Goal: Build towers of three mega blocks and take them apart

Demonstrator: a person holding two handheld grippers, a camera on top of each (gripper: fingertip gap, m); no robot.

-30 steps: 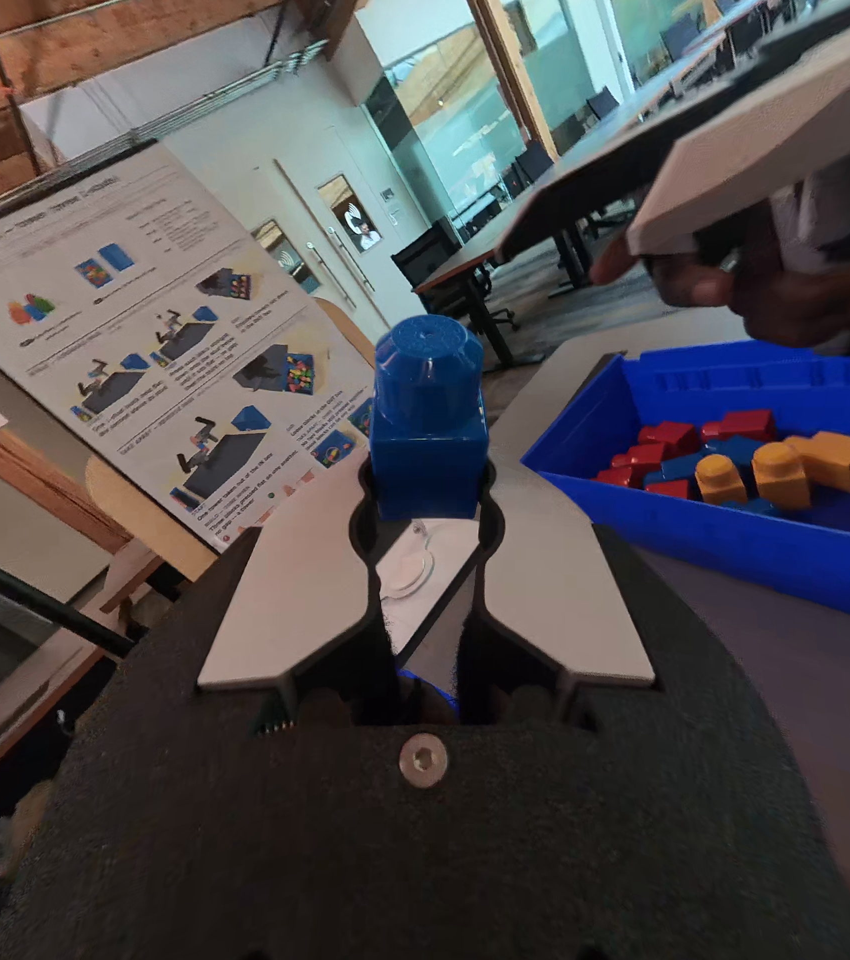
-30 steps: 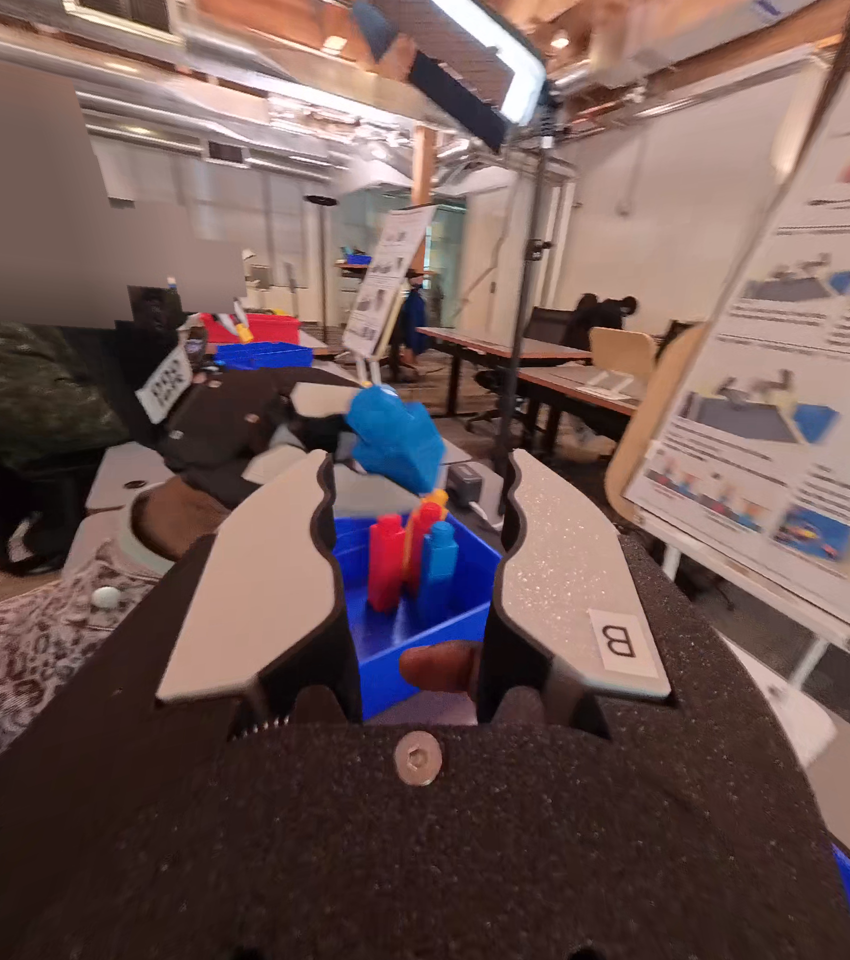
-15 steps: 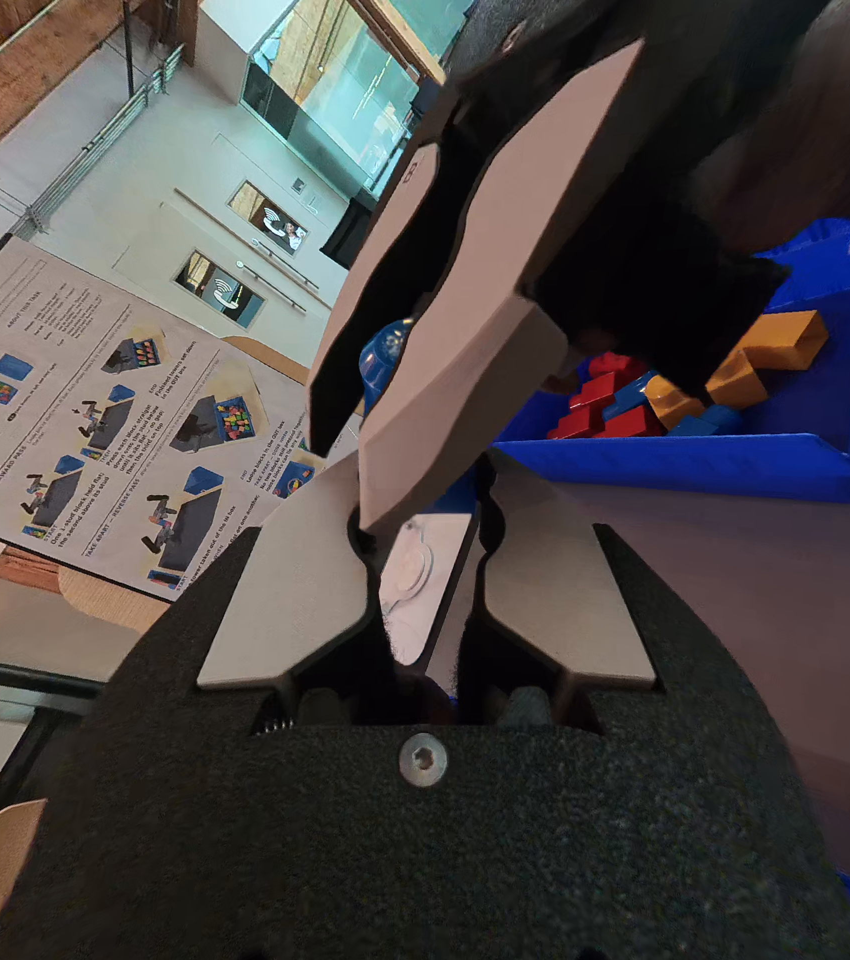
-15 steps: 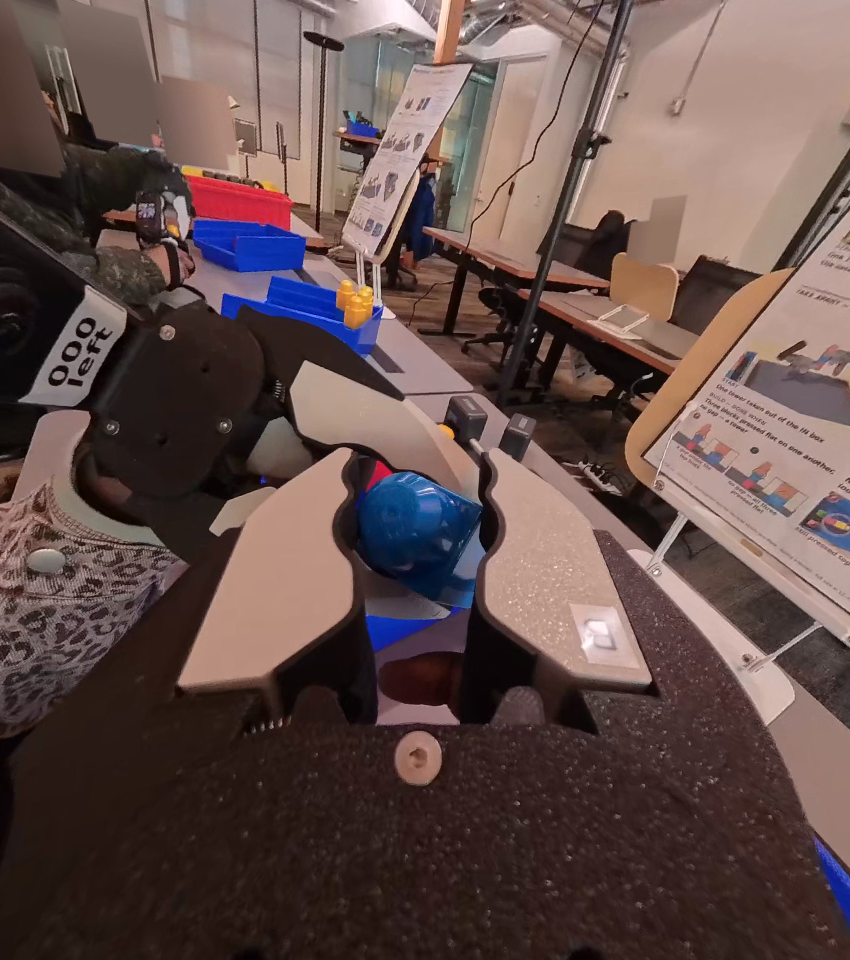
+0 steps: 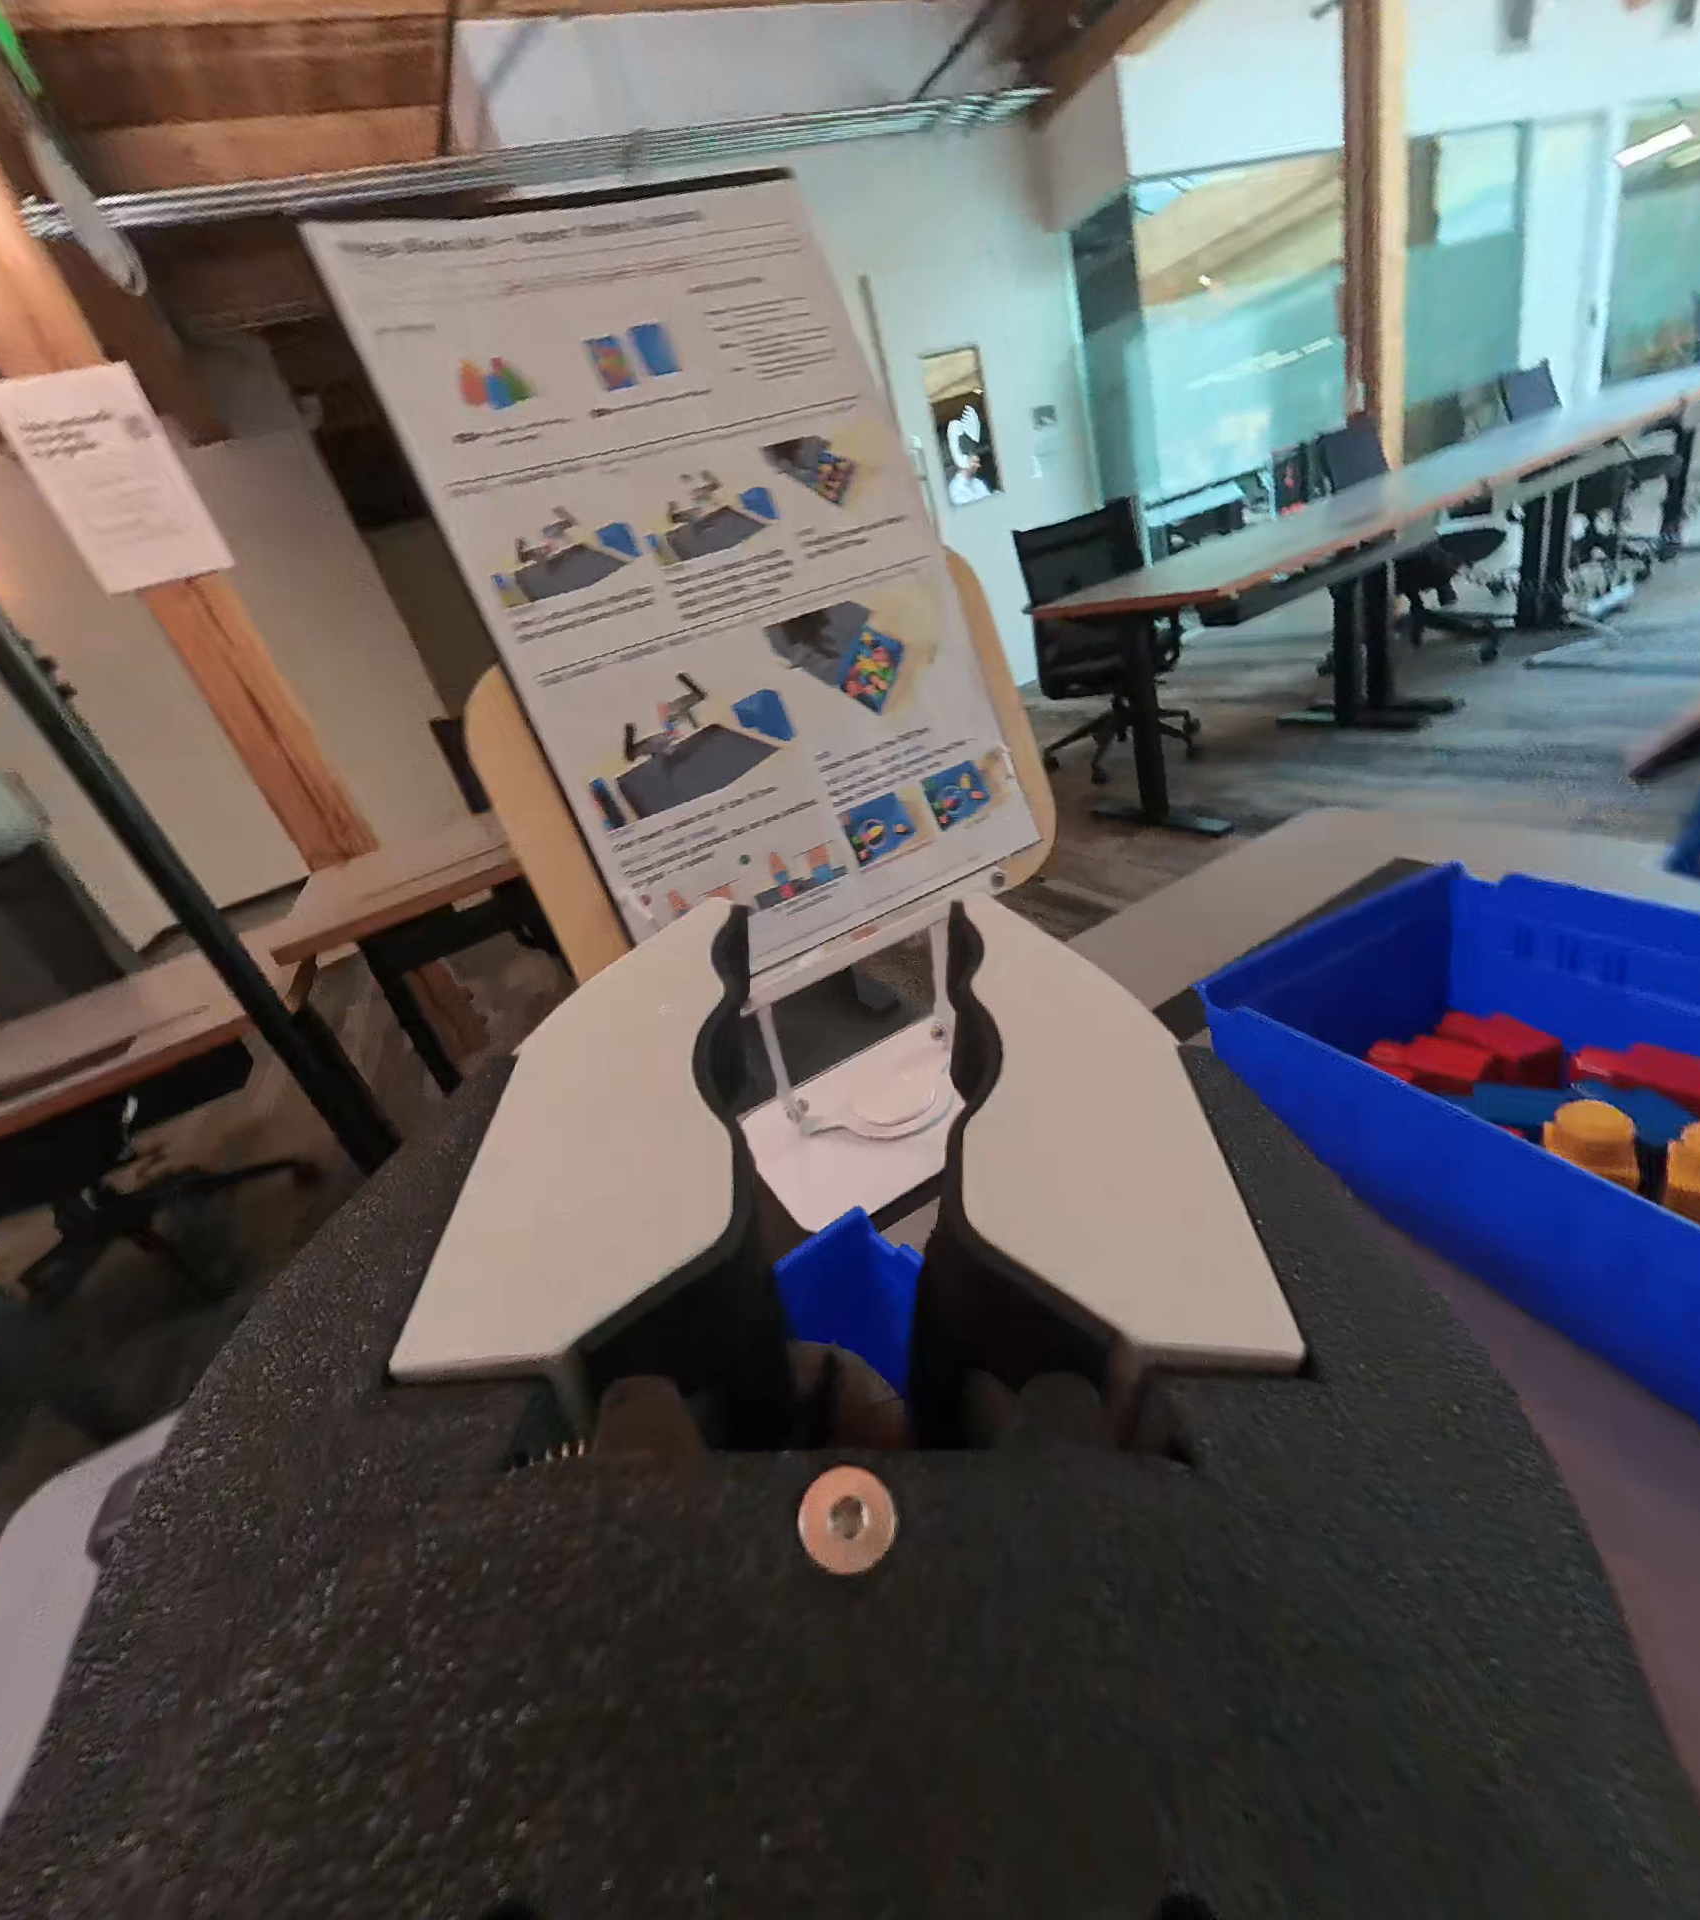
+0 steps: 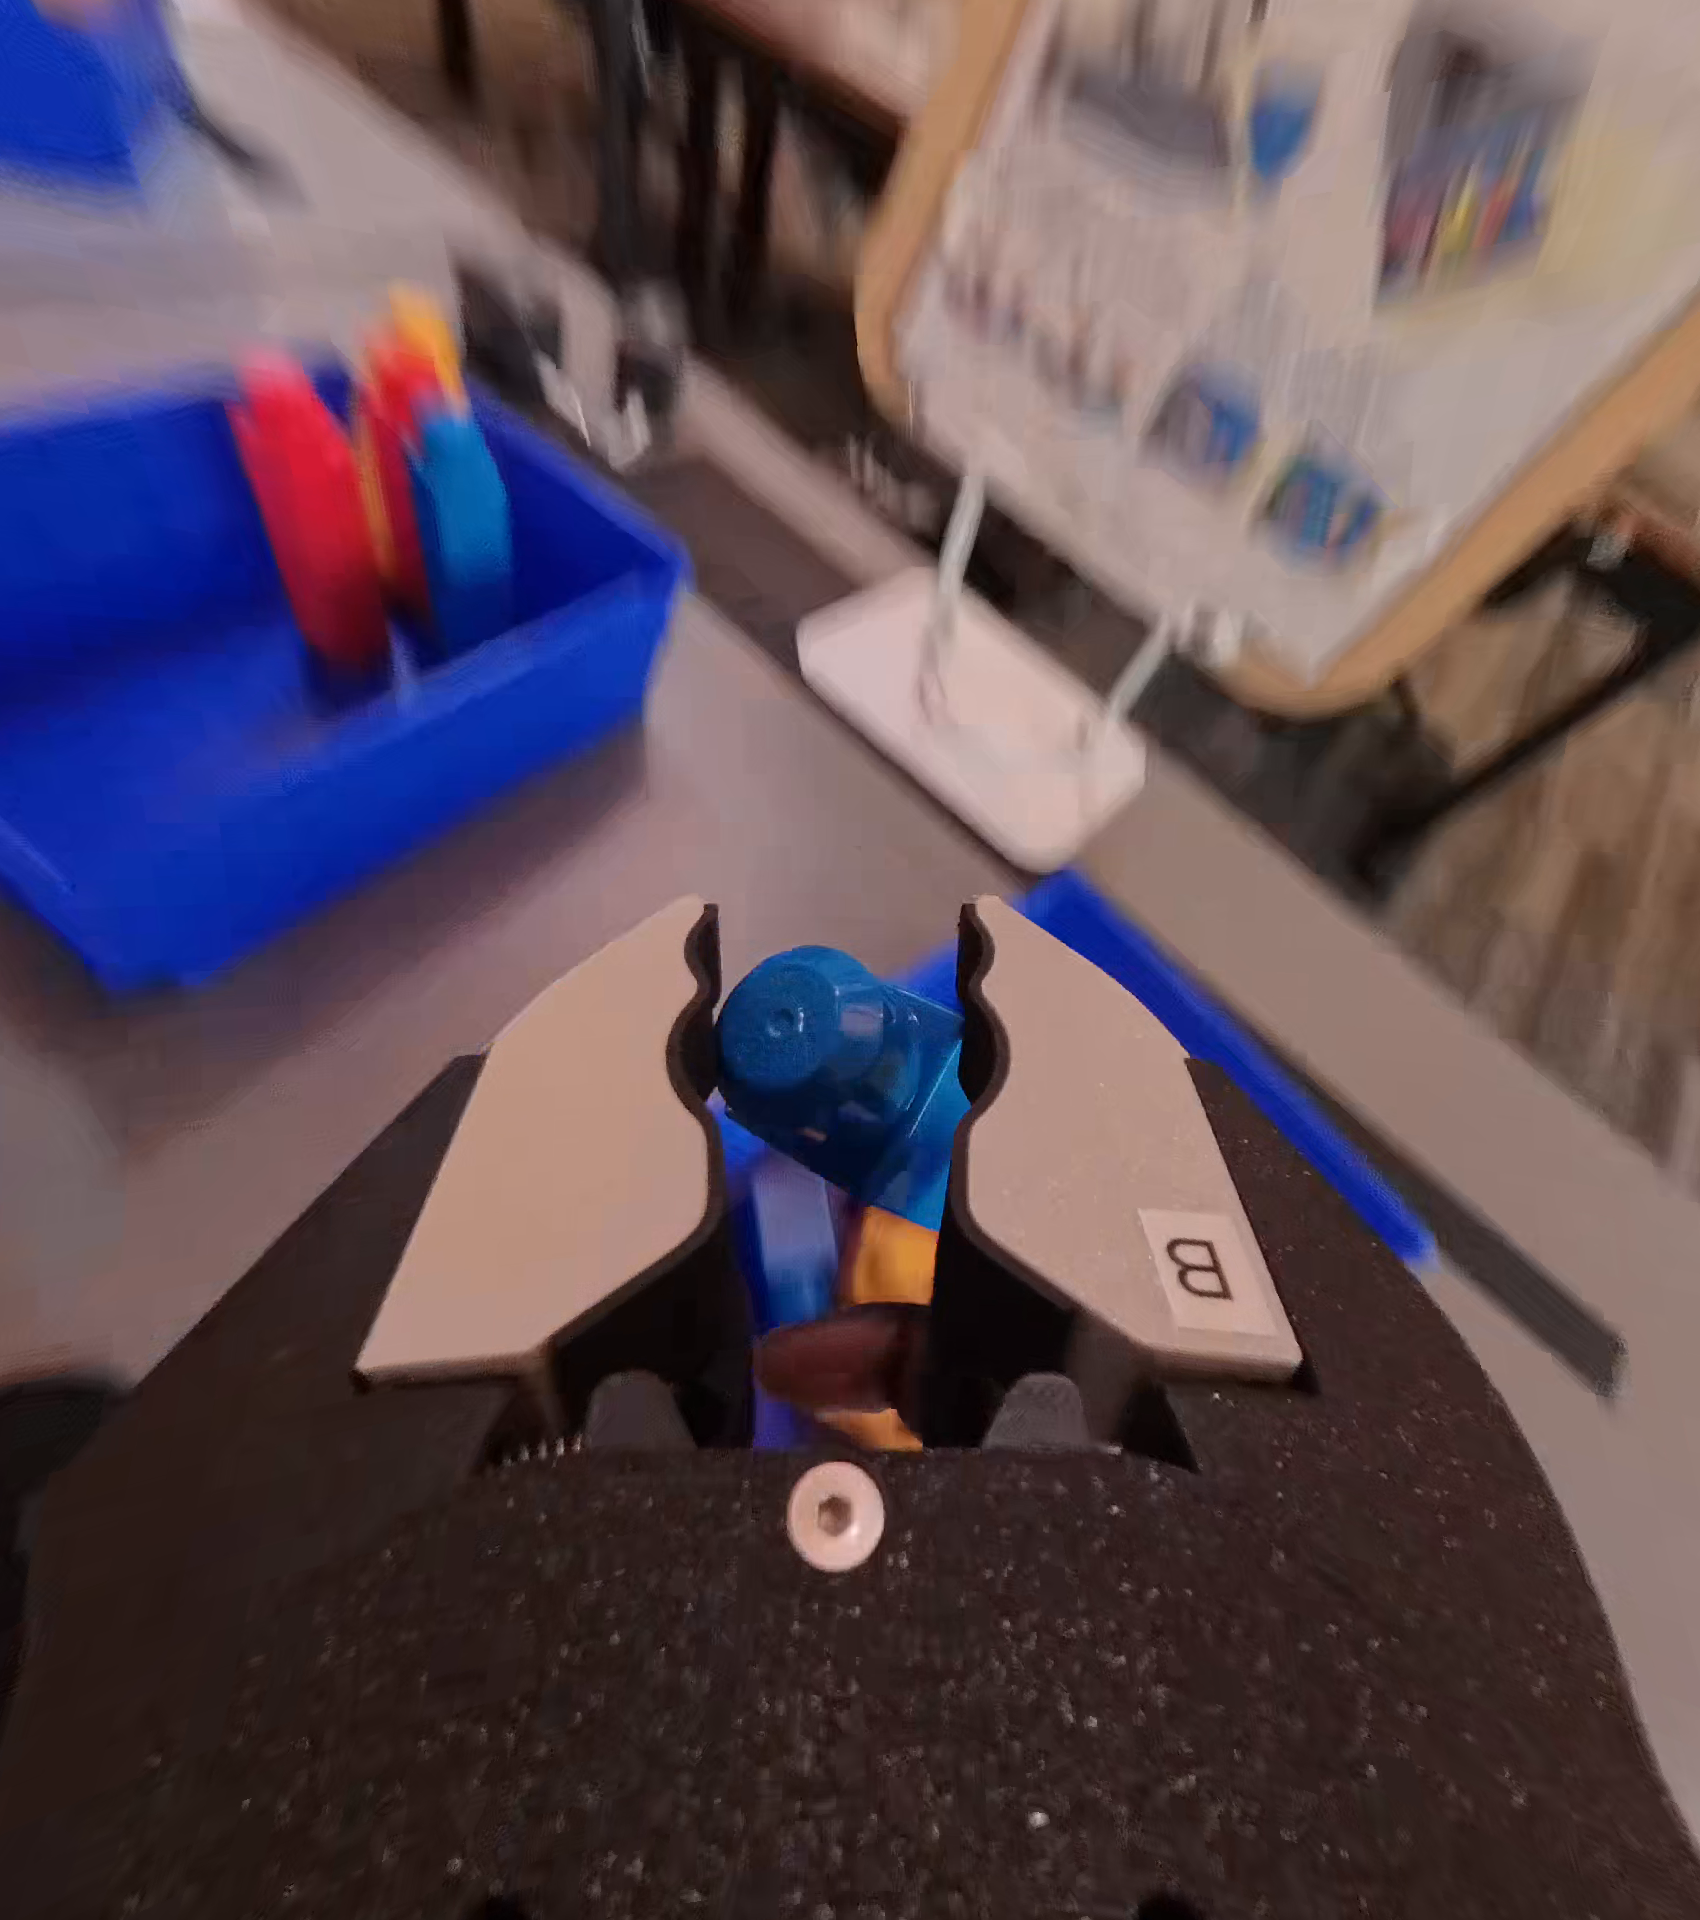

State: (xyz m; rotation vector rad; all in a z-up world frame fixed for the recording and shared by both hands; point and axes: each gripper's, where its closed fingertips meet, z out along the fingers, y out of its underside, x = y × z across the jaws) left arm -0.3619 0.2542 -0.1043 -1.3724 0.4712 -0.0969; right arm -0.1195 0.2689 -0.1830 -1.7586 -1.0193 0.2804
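Note:
My right gripper (image 6: pixel 838 935) is shut on a blue mega block (image 6: pixel 830 1060), held tilted with its stud pointing forward and left. It hovers over a blue bin (image 6: pixel 1189 1018); a yellow block (image 6: pixel 887 1268) shows below between the fingers. My left gripper (image 5: pixel 846 935) is open and empty, its jaws apart with nothing between them. To its right a blue bin (image 5: pixel 1448 1174) holds loose red blocks (image 5: pixel 1511 1060) and yellow blocks (image 5: pixel 1594 1143). The right wrist view is blurred.
A second blue bin (image 6: pixel 202 810) at the left holds upright red (image 6: pixel 316 551) and blue (image 6: pixel 461 520) towers. An instruction board (image 5: pixel 680 540) on a white base (image 6: pixel 971 717) stands at the grey table's far edge. A blue bin corner (image 5: pixel 846 1288) lies below my left fingers. Across from one pair of fingers to the other is roughly 25 cm.
The blue block has passed from my left gripper to my right gripper. The right gripper has swung down over the bin with it. The left gripper has drawn back, empty.

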